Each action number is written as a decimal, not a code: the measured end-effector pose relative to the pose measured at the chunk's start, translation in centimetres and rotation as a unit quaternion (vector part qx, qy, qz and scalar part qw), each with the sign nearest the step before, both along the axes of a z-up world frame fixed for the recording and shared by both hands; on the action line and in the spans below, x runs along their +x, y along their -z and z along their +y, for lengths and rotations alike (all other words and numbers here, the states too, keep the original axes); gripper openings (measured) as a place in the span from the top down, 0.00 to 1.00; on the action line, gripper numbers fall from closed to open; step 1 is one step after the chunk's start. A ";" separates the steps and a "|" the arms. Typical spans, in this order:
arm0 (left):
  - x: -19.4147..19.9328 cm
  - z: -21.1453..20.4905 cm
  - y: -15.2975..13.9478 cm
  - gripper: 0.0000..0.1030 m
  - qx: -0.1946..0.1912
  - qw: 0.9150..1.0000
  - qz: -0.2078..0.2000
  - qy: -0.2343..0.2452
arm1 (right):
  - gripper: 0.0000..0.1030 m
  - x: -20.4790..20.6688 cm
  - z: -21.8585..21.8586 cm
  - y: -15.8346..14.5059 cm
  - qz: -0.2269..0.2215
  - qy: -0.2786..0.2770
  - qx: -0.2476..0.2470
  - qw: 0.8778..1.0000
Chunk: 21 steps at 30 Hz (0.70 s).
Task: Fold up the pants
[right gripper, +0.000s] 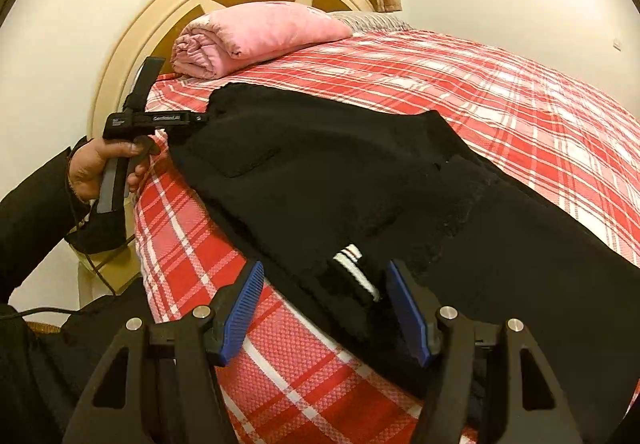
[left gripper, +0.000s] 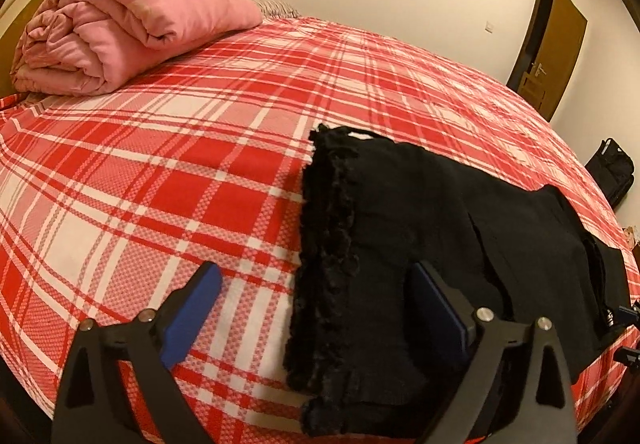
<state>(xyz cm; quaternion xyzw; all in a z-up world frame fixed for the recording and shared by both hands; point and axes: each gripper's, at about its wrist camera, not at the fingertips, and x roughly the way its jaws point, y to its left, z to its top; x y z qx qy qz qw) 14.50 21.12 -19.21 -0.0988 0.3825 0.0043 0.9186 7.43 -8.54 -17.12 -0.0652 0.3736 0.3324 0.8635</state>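
Pants (left gripper: pixel 420 211) lie between both wide-spread tools; left tool (left gripper: pixel 316 284), right tool (right gripper: pixel 324 296) grip nothing.

Black pants (left gripper: pixel 420 228) on plaid bed (left gripper: pixel 160 171), left gripper (left gripper: pixel 316 300) spread wide

Both views are lit by warm, yellowish indoor light, even and fairly bright. The black pants (left gripper: pixel 420 211) are rendered as a nearly detailless dark mass beyond the jaws. Soft shadows are cast beneath the jaws onto the plaid sheet (left gripper: pixel 160 163). Strong fisheye bending and dark vignetted corners are seen; the nearest jaw parts are slightly soft.
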 end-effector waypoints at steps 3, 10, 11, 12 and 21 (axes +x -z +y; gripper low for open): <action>0.1 0.0 0.0 0.04 -0.001 1.000 -0.002 0.002 | 0.37 0.8 -0.7 0.0 0.009 0.022 0.007 1.000; -0.4 -0.1 0.0 0.18 -0.015 1.000 -0.013 0.022 | 0.37 1.7 -1.6 0.2 0.023 0.044 0.022 0.999; -0.5 -0.2 -0.1 0.20 -0.019 0.999 -0.014 0.024 | 0.37 1.7 -1.4 0.3 0.023 0.044 0.021 0.999; -0.6 -0.2 -0.1 0.24 -0.022 0.999 -0.015 0.025 | 0.37 1.7 -1.2 0.3 0.022 0.043 0.019 0.999; -0.3 0.4 0.1 0.35 -0.081 0.996 -0.007 0.044 | 0.37 1.7 -0.5 0.2 0.016 0.037 0.024 0.999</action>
